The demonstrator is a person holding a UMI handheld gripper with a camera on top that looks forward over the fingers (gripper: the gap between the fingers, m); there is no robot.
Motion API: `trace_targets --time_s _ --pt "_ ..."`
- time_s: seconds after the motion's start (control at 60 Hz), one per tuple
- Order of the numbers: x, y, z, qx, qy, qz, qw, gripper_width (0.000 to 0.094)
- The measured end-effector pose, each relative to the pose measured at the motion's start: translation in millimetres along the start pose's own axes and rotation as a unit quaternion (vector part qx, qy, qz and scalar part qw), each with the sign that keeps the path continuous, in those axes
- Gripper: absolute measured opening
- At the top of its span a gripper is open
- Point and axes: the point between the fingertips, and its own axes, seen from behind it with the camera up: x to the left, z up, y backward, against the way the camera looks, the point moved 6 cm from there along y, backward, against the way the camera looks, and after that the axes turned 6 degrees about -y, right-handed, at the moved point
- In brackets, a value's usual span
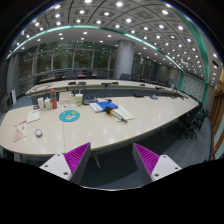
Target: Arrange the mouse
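Mouse: nothing here can be named as it with certainty. The best candidate is a small dark rounded object lying on the near left part of the long, pale, smooth-topped curved table, just beside a flat pinkish sheet of paper.

The gripper hangs well short of the table with its fingers spread wide and nothing between them; the ribbed magenta pads face each other across the bare gap.

Further along the table lie a round, flat teal disc, which may be a mouse mat, a blue flat folder or book with white sheets about it, and a cluster of small upright bottles.

The step in hand looks like the approach. To do it well, I would swing left and down toward the dark object, keep the fingers wide, and line them up across its narrower sides. A mouse shell is likely hard, smooth and domed, so a low grip on the flanks should slip less than one near the crown.
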Motion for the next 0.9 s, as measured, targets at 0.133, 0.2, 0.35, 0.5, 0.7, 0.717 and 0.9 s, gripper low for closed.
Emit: trace_targets --time_s 0.133,0.2,0.35,0.5,0.7,0.717,0.9 --pt "13.6 -5.2 -26.8 0.01 0.003 0.009 1.0 0.0859" --pt "24.1 -9.3 -38.3 0.021 0.004 0.019 1.0 0.0859" --pt "75.5 -24.4 -77.5 0.042 0.018 0.055 0.997 0.0862" --pt "154.3 -48.9 -110.1 0.059 0.045 0.1 0.992 0.086" --pt "300.8 -102.0 -142.5 0.077 0.057 0.17 0.981 0.0866" --pt "313.5 -108.2 -144.1 0.078 0.057 0.173 0.98 0.0862" --pt "437.6 -185.3 -152.6 0.078 0.06 0.193 0.976 0.0854"
